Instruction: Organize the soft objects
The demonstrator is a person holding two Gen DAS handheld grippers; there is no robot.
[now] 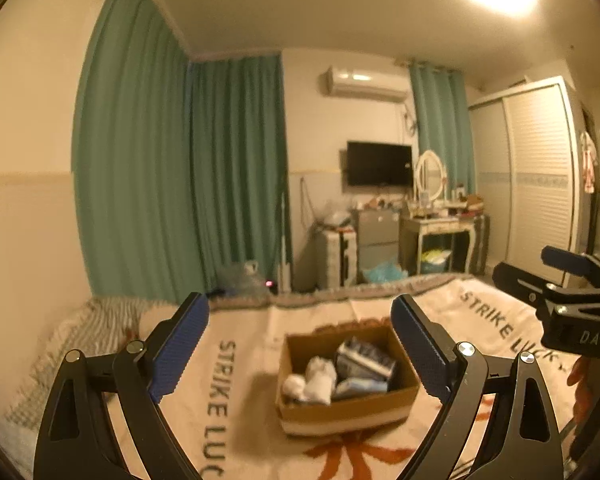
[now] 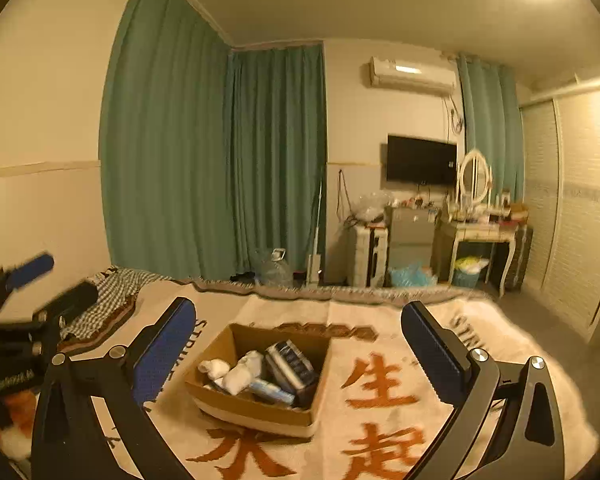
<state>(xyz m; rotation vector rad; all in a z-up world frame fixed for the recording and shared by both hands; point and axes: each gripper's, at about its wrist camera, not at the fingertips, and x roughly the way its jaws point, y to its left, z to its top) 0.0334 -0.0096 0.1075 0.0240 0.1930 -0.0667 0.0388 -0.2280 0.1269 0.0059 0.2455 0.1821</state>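
Nearest the lens, the black left gripper (image 1: 300, 344) with blue ribbed pads is spread wide and empty; the matching right gripper (image 2: 298, 354) is spread the same. Both hang above the open brown cardboard box (image 2: 256, 410), which holds white rolled socks (image 2: 240, 372) on its left and blue-wrapped soft packs (image 2: 290, 366) to the right. Judging by this, a reach into the box comes next (calling for a descent). The box sits on a cream printed blanket (image 2: 380, 392); green curtains (image 2: 220, 160) hang behind.
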